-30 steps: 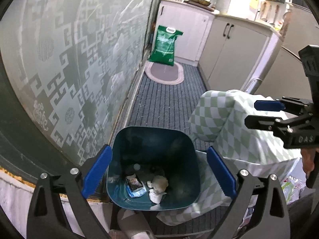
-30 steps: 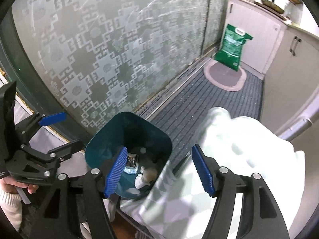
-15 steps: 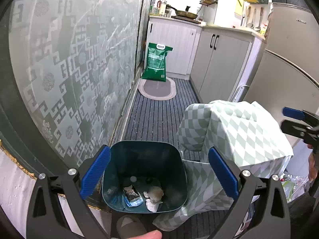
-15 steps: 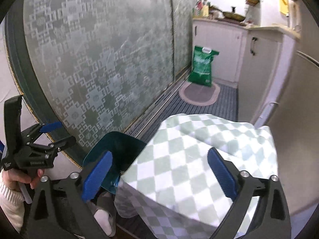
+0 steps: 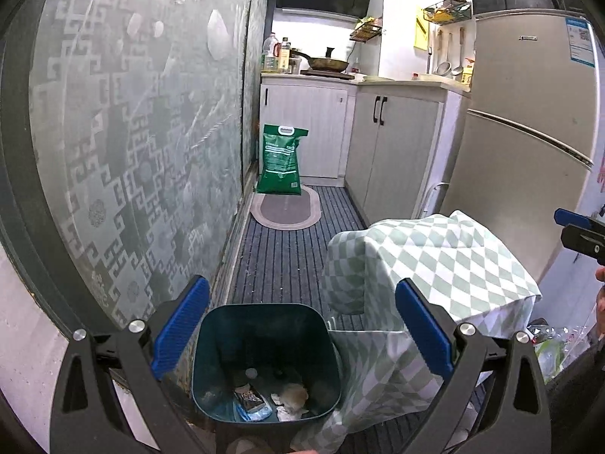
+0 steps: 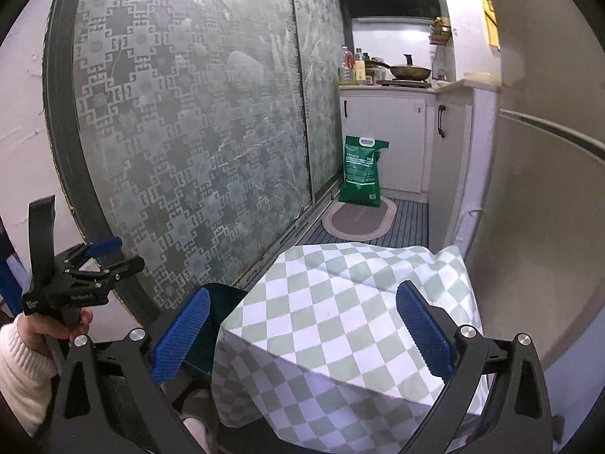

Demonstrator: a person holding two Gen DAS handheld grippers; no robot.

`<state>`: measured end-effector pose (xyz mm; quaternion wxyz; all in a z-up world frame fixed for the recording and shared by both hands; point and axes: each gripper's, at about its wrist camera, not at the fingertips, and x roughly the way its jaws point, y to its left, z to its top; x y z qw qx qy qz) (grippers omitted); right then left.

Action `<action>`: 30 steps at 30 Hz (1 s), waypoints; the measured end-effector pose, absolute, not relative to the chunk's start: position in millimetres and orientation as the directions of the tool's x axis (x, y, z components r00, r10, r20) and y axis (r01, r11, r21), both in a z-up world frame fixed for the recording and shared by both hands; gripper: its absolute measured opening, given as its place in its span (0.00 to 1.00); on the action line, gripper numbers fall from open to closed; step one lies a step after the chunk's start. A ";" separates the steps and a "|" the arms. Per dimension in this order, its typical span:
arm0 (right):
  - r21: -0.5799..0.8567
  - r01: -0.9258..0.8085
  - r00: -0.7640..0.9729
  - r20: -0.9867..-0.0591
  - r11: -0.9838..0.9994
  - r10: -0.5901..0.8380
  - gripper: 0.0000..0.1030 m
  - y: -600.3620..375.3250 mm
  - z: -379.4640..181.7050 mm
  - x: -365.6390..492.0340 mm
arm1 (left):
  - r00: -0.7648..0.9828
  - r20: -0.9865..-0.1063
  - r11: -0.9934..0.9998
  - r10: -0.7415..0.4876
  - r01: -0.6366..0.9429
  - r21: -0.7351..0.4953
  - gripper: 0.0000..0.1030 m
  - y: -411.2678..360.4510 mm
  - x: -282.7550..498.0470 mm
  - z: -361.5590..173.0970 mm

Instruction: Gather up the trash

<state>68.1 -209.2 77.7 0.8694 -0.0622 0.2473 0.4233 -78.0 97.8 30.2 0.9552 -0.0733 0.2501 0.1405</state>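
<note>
A dark teal trash bin (image 5: 264,359) stands on the floor by the patterned glass door. It holds crumpled paper (image 5: 295,395), a small packet (image 5: 249,401) and other scraps. My left gripper (image 5: 302,329) is open and empty, high above the bin. My right gripper (image 6: 302,333) is open and empty above a table draped in a green-white checked cloth (image 6: 340,321); only the bin's rim (image 6: 215,325) shows there. The left gripper (image 6: 102,261) also shows at the left of the right wrist view, and the right gripper's tip (image 5: 578,227) at the left wrist view's right edge.
A patterned glass sliding door (image 5: 132,151) runs along the left. A fridge (image 5: 529,132) stands on the right. Cabinets (image 5: 393,143), a green bag (image 5: 281,160) and an oval mat (image 5: 287,212) lie down the narrow striped floor. Plastic bags (image 5: 556,344) lie at lower right.
Both grippers have lifted and tilted up from the bin; the kitchen and fridge now fill the views. The bin looks smaller and lower, and the cloth-covered table now hides most of it from the right.
</note>
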 end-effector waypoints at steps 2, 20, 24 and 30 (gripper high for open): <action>0.109 -0.765 0.517 -0.483 0.635 0.707 0.97 -208.9 77.2 69.8 | 0.828 -0.508 0.947 0.238 -0.314 -0.067 0.97 96.4 -78.1 29.2; 0.092 -0.779 0.502 -0.500 0.620 0.706 0.97 -199.0 73.2 66.3 | 0.822 -0.517 0.946 0.239 -0.316 -0.066 0.97 93.3 -78.9 27.9; 0.092 -0.780 0.502 -0.498 0.619 0.707 0.97 -198.9 73.4 66.0 | 0.822 -0.520 0.947 0.232 -0.312 -0.071 0.97 93.0 -79.1 27.3; 0.093 -0.780 0.504 -0.492 0.618 0.710 0.97 -198.9 74.7 65.2 | 0.822 -0.520 0.947 0.233 -0.312 -0.069 0.97 93.0 -78.7 27.5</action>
